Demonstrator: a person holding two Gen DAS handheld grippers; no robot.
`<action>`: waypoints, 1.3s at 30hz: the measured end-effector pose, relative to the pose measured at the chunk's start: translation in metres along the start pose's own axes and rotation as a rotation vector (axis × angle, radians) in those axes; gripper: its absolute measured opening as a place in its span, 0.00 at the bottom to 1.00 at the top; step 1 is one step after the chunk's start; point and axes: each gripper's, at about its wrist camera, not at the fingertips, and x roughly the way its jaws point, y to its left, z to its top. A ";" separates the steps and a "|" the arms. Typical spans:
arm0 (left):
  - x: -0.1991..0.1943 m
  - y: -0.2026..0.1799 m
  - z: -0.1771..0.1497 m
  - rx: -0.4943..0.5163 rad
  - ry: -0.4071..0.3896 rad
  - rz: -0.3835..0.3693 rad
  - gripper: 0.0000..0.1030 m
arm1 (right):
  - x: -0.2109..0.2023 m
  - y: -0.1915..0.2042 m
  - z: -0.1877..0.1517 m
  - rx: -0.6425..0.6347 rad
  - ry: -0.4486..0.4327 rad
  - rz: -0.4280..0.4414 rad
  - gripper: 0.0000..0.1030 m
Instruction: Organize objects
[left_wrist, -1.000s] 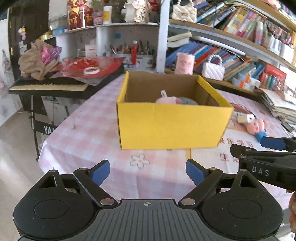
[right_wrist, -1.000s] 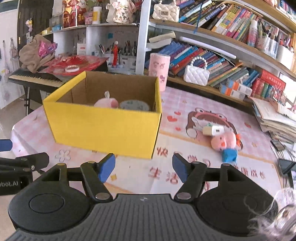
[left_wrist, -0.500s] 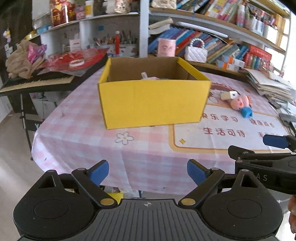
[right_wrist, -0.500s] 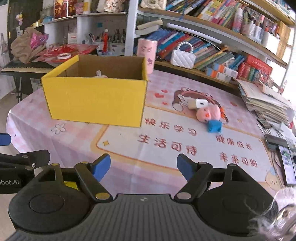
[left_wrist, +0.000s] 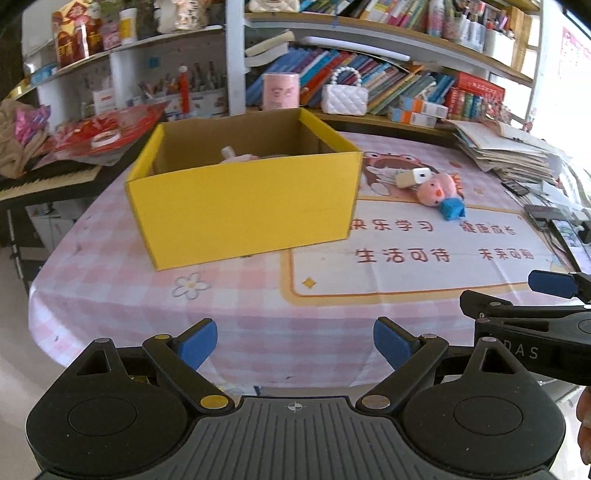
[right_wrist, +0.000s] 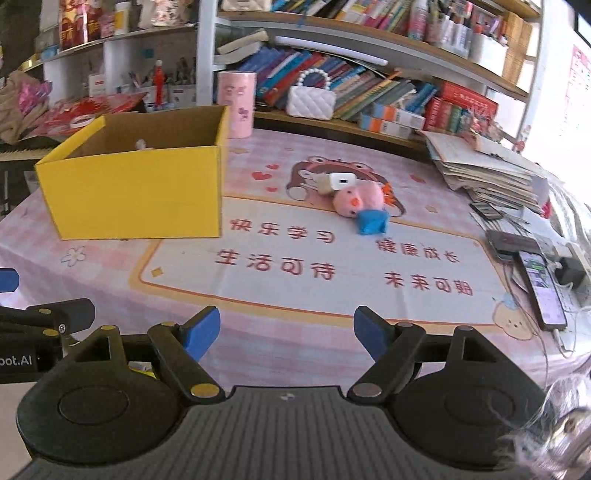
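Right wrist view | we have pulled back from the yellow cardboard box (right_wrist: 140, 192) | both fingers wide apart, empty | pink plush pig (right_wrist: 356, 201) next on worktop (right_wrist: 369, 280)

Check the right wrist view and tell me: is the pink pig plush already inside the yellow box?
No: the pink pig plush lies on the tablecloth, apart from the yellow box, beside a small white block.
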 end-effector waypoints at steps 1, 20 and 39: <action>0.002 -0.003 0.001 0.006 0.000 -0.007 0.91 | 0.001 -0.004 0.000 0.007 0.001 -0.008 0.76; 0.066 -0.085 0.050 0.057 0.027 -0.088 0.91 | 0.049 -0.099 0.027 0.072 0.043 -0.092 0.76; 0.126 -0.137 0.093 0.025 0.090 -0.008 0.91 | 0.150 -0.157 0.083 0.008 0.066 0.057 0.55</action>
